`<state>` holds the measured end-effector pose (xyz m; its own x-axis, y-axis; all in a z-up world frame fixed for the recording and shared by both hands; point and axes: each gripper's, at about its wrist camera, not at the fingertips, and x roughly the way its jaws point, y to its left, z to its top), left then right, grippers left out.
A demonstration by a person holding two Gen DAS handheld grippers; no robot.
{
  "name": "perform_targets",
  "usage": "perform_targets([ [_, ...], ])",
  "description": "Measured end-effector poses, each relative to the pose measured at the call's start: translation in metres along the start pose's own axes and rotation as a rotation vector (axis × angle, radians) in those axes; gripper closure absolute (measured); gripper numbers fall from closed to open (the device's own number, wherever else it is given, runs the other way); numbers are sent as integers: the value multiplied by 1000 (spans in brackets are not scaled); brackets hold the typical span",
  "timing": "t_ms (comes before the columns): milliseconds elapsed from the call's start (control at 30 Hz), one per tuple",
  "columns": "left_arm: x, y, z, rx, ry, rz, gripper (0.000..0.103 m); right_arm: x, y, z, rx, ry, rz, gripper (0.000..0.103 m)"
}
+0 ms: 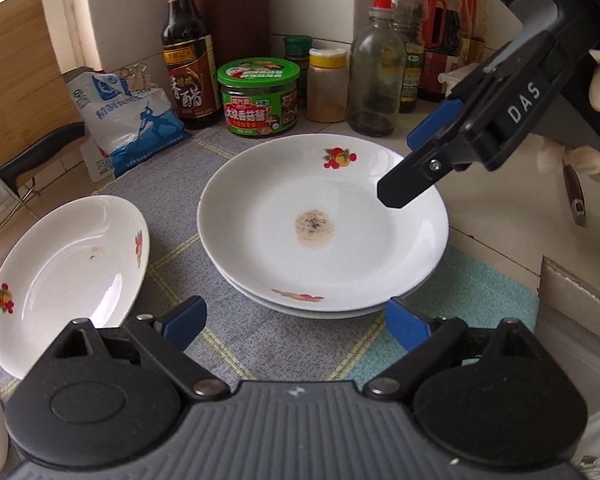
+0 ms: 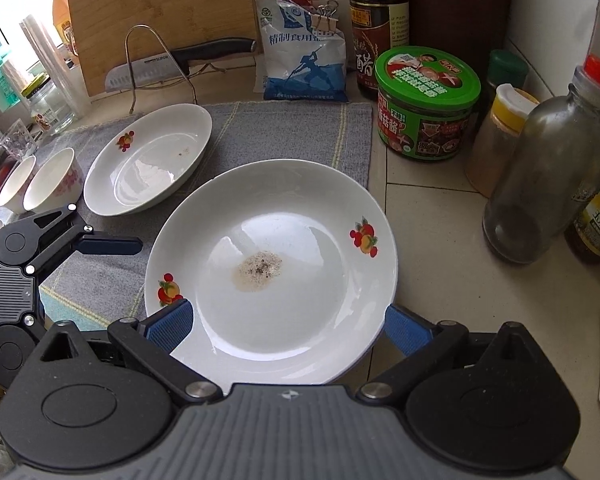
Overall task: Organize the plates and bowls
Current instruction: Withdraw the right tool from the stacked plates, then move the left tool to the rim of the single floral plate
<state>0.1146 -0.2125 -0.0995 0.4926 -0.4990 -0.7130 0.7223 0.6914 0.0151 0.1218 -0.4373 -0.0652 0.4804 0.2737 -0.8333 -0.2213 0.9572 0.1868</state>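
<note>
A white fruit-print plate [image 1: 324,216] with a brown stain lies on top of another plate [image 1: 320,312], a stack of two on the grey mat [image 1: 180,184]. It also shows in the right wrist view [image 2: 272,272]. A third plate [image 1: 68,276] lies apart on the left, also in the right wrist view [image 2: 148,160]. Two small bowls [image 2: 52,180] stand at the mat's left edge. My left gripper [image 1: 296,328] is open and empty in front of the stack. My right gripper [image 2: 288,328] is open, its jaws either side of the top plate's near rim, and it shows above the plate's right rim in the left wrist view [image 1: 404,168].
Sauce bottles [image 1: 188,52], a green-lidded jar [image 1: 260,96], spice jars [image 1: 326,84] and a clear bottle [image 1: 374,76] crowd the back. A salt bag [image 1: 128,120], cutting board [image 2: 160,16] and knife on a rack [image 2: 180,64] stand at the left back. Glasses [image 2: 44,108] at far left.
</note>
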Motion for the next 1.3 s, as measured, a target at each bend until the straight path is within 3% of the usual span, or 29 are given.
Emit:
perform_targets([
  [167,-18,27,-14,-153,-24,106,6,-1,13,8,-28,-47,13,0],
  [300,-19,52,-33,-232,12,226,6,5,31,17,-58,-52,30,0],
  [433,-19,74,-49,-287,34,281,7,12,54,23,-100,-50,54,0],
  [533,-23,84,-53,-307,28,273,7,15,71,27,-146,-58,77,0],
  [800,-50,96,-48,-237,11,229,6,30,115,36,-258,-104,89,0],
  [1067,-78,143,-31,-183,6,200,6,55,156,35,-332,-117,90,0],
  [1300,-65,173,-8,-161,42,159,6,74,154,45,-422,-120,59,0],
])
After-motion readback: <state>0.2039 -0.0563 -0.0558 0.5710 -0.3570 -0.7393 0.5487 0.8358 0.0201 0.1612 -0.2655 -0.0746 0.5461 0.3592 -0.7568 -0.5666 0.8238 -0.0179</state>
